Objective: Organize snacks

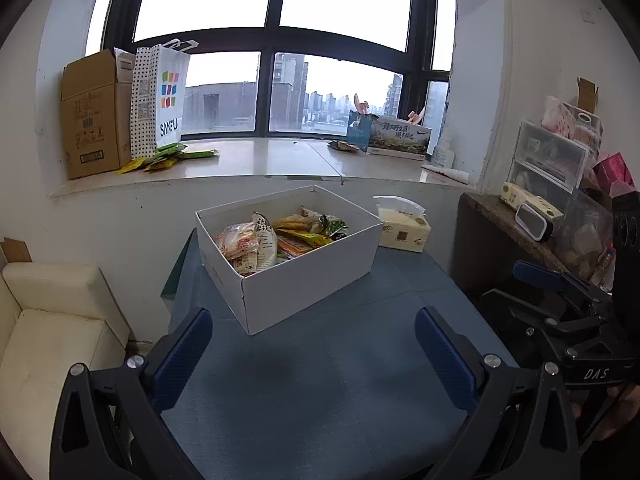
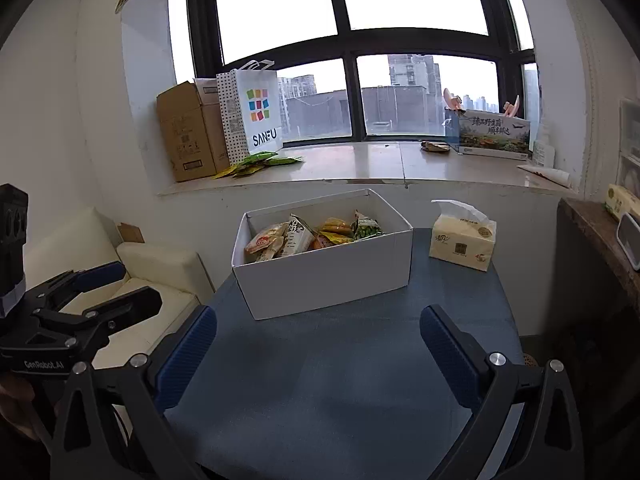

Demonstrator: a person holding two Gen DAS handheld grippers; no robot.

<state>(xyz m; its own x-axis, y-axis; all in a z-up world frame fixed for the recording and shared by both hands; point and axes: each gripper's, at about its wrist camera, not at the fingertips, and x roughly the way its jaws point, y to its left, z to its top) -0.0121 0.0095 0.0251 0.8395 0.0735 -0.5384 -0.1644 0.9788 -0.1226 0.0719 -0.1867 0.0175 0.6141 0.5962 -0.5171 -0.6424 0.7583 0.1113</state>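
While both tongs, left tongs and right tongs, hang released, white snack box sits beside tissue pack on blue worktop under windowsill.

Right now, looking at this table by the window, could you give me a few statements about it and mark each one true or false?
1. The white box on the blue table holds snack packets. True.
2. The left gripper is clamped on a snack. False: its fingers stand wide apart with nothing between them.
3. A tissue pack stands on the table beside the box, apart from it. True.
4. The right gripper reaches inside the box. False: it is short of the box, open and empty.
5. Green and yellow packets lie on the windowsill by the SANFU bag. True.
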